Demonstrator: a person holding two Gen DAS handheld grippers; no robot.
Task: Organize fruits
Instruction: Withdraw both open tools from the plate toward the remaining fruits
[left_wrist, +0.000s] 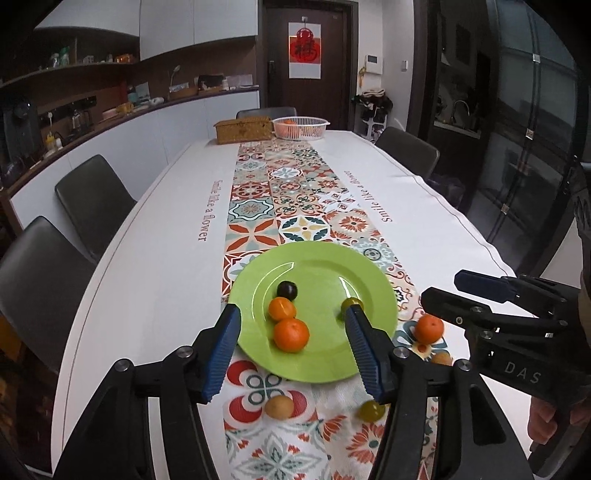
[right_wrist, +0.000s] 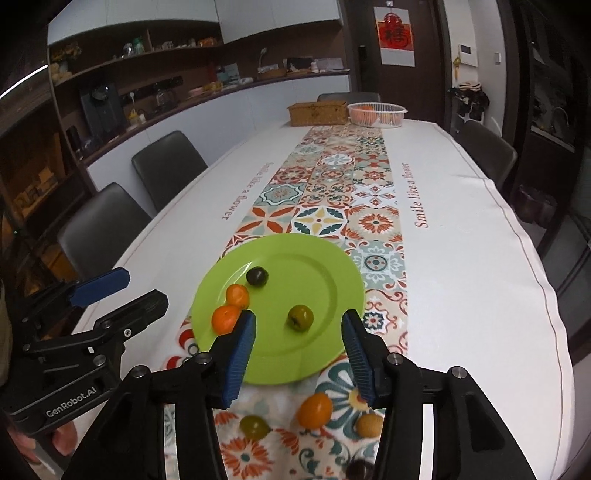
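A green plate (left_wrist: 325, 266) (right_wrist: 317, 266) lies on the patterned table runner. On it are two oranges (left_wrist: 291, 334) (right_wrist: 226, 319), a dark plum (left_wrist: 287, 290) (right_wrist: 257, 276) and an olive-green fruit (right_wrist: 300, 317), half hidden behind my left finger in the left wrist view (left_wrist: 347, 303). Loose on the runner in front of the plate are an orange (left_wrist: 428, 328) (right_wrist: 314, 410), a green fruit (left_wrist: 370, 410) (right_wrist: 254, 427), a tan fruit (left_wrist: 279, 407) and a pale one (right_wrist: 369, 424). My left gripper (left_wrist: 291, 350) and right gripper (right_wrist: 298, 354) are both open and empty above the plate's near edge.
A wicker box (left_wrist: 243, 130) and a white basket (left_wrist: 301, 127) holding oranges stand at the table's far end. Dark chairs (left_wrist: 92, 199) line both sides. A dark fruit (right_wrist: 360, 470) lies at the near edge of the right wrist view.
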